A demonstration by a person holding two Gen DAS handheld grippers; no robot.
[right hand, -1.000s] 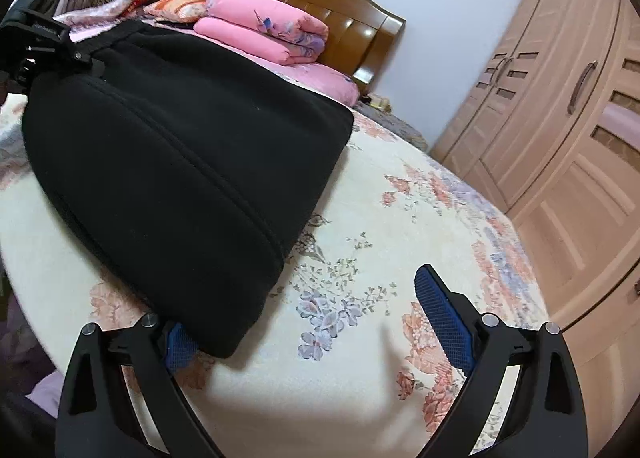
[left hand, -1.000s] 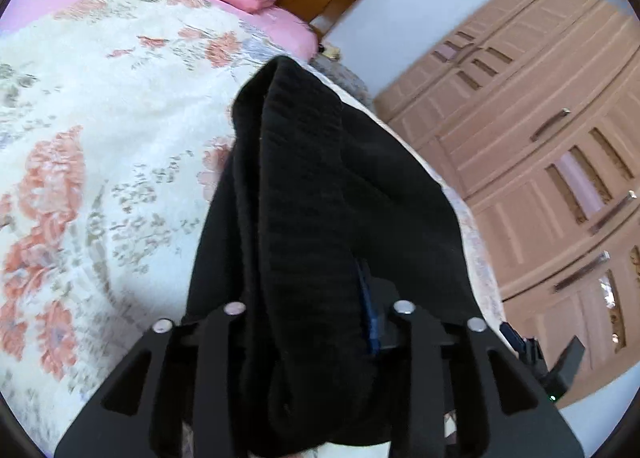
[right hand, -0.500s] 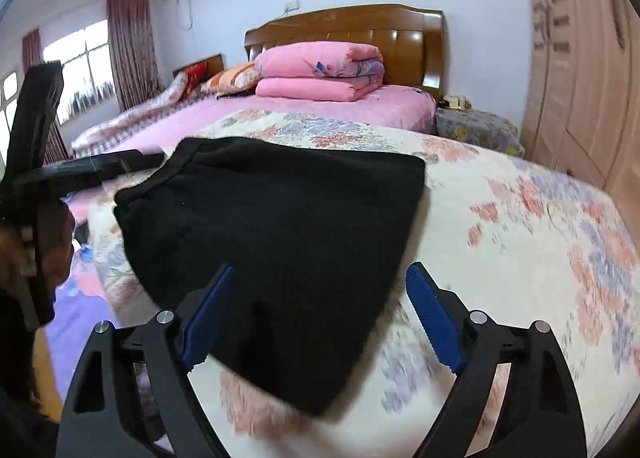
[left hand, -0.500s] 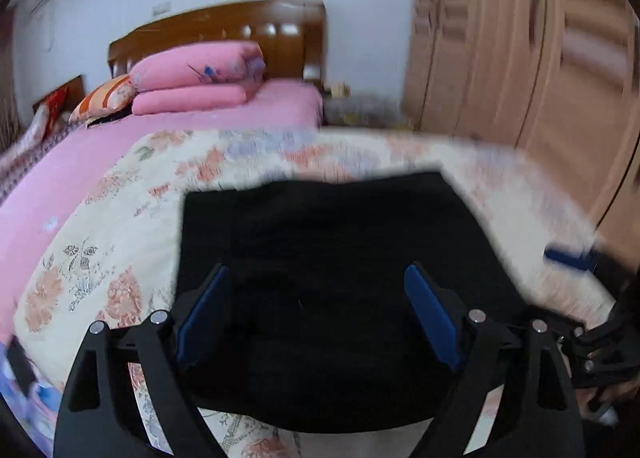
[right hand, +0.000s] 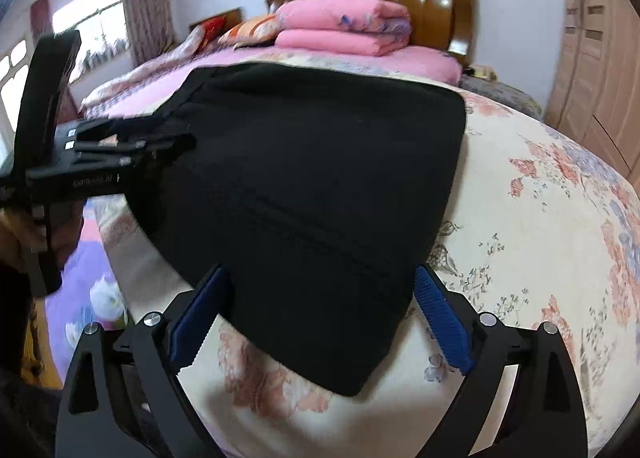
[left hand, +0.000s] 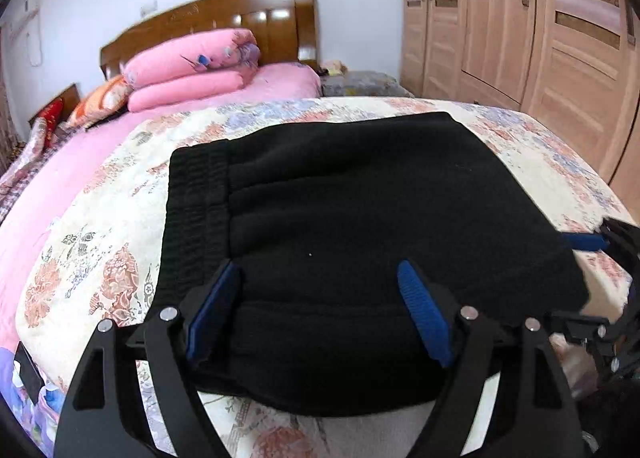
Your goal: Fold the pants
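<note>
Pants point(left hand: 360, 242) lay folded flat on the bedspread point(left hand: 100, 218) just ahead of both claws, released since a second ago when the left gripper point(left hand: 320, 314) pinched them; left and right gripper point(right hand: 320, 314) now gaped empty, so fold looked essentially done.

Right gripper point(left hand: 600, 254) cut off by right edge in left wrist view, only one blue pad plus black frame visible. Pants point(right hand: 312, 194) near-left edge hidden behind left gripper point(right hand: 132, 146) body in right wrist view. Wardrobe point(left hand: 540, 26) cropped top and right. Small items beside headboard point(right hand: 448, 14) too small to identify.
</note>
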